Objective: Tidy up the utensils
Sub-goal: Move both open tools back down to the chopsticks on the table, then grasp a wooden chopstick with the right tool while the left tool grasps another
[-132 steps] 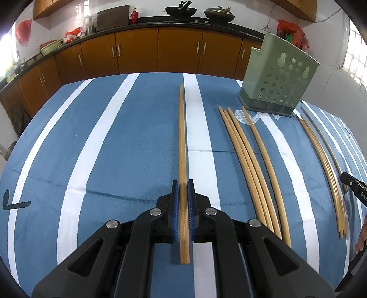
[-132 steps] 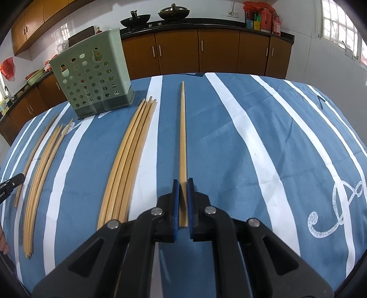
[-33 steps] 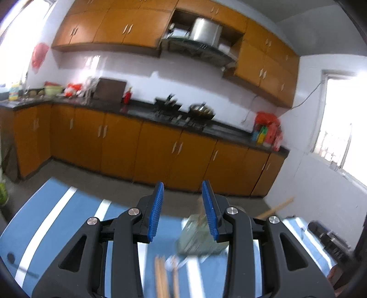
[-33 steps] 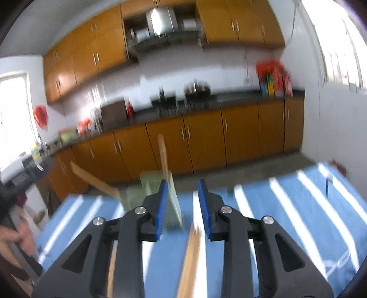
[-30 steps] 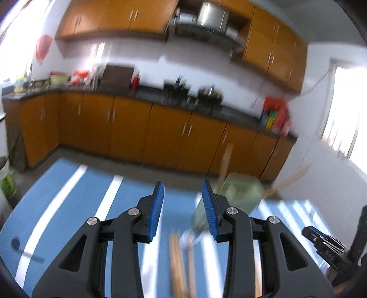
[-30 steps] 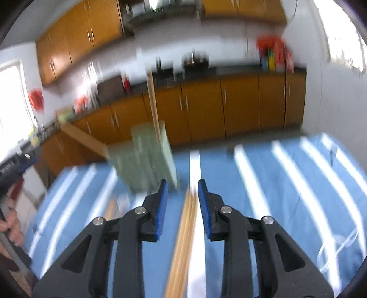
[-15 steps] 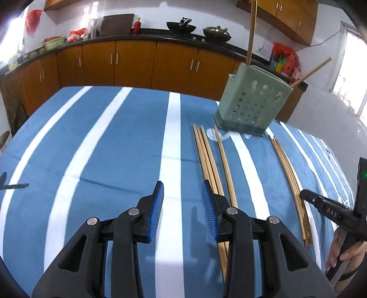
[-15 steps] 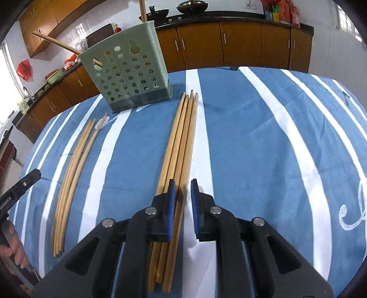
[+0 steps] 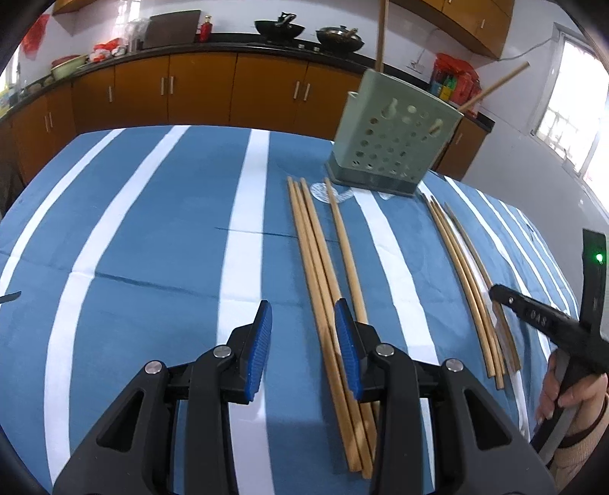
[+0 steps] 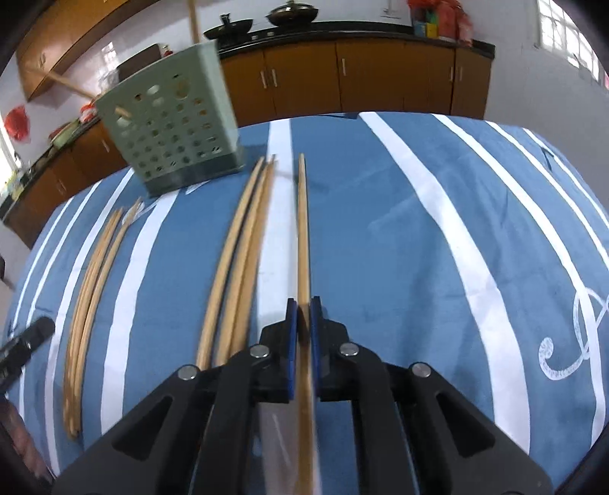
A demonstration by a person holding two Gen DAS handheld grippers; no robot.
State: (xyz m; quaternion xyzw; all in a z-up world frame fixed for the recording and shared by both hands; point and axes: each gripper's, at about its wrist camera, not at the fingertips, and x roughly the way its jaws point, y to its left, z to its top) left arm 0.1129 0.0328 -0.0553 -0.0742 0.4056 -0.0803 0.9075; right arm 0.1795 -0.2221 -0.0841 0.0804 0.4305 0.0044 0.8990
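Note:
A green perforated utensil holder (image 9: 394,148) stands at the far side of the blue striped tablecloth, with two chopsticks (image 9: 381,34) sticking up out of it; it also shows in the right wrist view (image 10: 171,122). My left gripper (image 9: 303,342) is open and empty, low over a group of wooden chopsticks (image 9: 323,266). My right gripper (image 10: 299,323) is shut on a single chopstick (image 10: 303,228) that points forward along the cloth. Beside it lie three chopsticks (image 10: 243,243). Another bundle (image 10: 91,274) lies further left.
The second bundle of chopsticks (image 9: 464,274) lies to the right in the left wrist view, near the other hand-held gripper (image 9: 552,327). Brown kitchen cabinets (image 9: 198,87) with woks on the counter run behind the table. A window (image 9: 571,125) is at the right.
Both grippers dropped from the holder back down to the table. The two chopsticks held earlier now stand in the holder. My right gripper has closed on a new chopstick, pulled apart from its group.

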